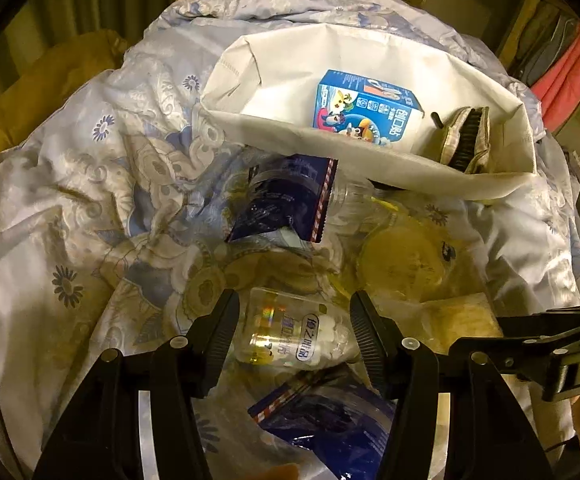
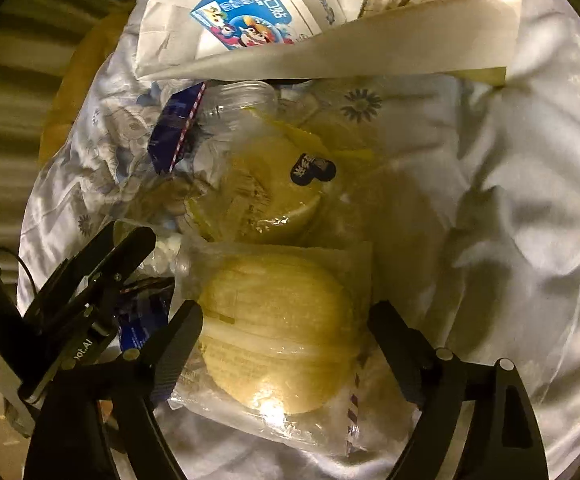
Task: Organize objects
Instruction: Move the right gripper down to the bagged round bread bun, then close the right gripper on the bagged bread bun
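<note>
Both jaws open: your left gripper (image 1: 293, 320) straddles the light, slippery clear pill bottle (image 1: 293, 330); grip mid-body. Your right gripper (image 2: 286, 332) straddles the soft wrapped pastry (image 2: 282, 332).

A rumpled floral quilt (image 1: 90, 184) carries everything: a white cloth bin (image 1: 290, 140), a clear pill bottle (image 1: 293, 328), blue packets (image 1: 286, 200) and wrapped yellow cakes (image 2: 282, 336).

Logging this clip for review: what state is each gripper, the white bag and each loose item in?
left gripper: open, jaws either side of the clear bottle.
right gripper: open, jaws either side of the wrapped pastry.
clear bottle: lying on its side.
wrapped pastry: sealed, flat on the quilt.
white bag: open, holding blue box and brush.
</note>
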`<state>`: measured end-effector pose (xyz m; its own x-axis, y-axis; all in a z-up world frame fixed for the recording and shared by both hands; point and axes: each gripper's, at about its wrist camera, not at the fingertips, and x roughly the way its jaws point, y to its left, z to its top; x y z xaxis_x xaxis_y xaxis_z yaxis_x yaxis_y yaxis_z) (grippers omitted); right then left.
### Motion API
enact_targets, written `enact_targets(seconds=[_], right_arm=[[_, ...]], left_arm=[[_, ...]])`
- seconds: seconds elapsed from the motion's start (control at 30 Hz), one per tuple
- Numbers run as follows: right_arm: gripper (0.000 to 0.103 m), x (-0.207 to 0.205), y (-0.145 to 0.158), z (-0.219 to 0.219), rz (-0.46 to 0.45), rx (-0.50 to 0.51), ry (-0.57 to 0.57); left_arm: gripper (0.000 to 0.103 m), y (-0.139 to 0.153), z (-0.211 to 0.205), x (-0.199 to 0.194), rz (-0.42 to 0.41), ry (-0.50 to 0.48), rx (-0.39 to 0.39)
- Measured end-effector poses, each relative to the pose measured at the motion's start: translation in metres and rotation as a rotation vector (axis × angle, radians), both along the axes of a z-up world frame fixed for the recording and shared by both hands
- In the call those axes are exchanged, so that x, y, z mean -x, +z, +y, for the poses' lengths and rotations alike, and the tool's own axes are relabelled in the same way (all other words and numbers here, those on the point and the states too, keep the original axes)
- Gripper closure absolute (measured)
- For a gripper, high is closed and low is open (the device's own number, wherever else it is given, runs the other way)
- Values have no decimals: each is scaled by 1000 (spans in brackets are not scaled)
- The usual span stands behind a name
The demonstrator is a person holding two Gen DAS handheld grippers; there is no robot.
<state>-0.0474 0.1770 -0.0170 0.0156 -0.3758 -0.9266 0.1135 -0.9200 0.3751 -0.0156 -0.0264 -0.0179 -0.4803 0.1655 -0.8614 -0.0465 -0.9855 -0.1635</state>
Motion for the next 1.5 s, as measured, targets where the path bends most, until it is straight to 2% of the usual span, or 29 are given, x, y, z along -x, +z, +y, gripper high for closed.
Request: enact_targets(seconds=[0.23,0.33,0.57,0.93,1.13,1.27,1.33,1.5], right_arm=[[14,-12,11,-22,42,-117,79],[11,-13,8,-32,52,-160,102],[5,-10,-6,-33,23,-173,82],[3,-1,-31,-6,-86,-13,30],[19,3,-27,24,-111,115,-98],[33,3,-20,28,-93,178,-106],[35,10,-14,17,-85,211,-128],[41,10,5,27,-65,310,-168]], left_arm=[[46,-4,1,1,-16,-7,6],[46,-7,-1,2,-22,-2,-2],[45,-11,-9,4,-42,20,-57],[42,-13,-10,5,-43,21,-57],[42,-13,-13,4,-39,26,-76],[42,-13,-13,4,-35,25,-73],[42,-12,-13,3,-32,24,-72],[42,-12,-11,3,-31,24,-70]])
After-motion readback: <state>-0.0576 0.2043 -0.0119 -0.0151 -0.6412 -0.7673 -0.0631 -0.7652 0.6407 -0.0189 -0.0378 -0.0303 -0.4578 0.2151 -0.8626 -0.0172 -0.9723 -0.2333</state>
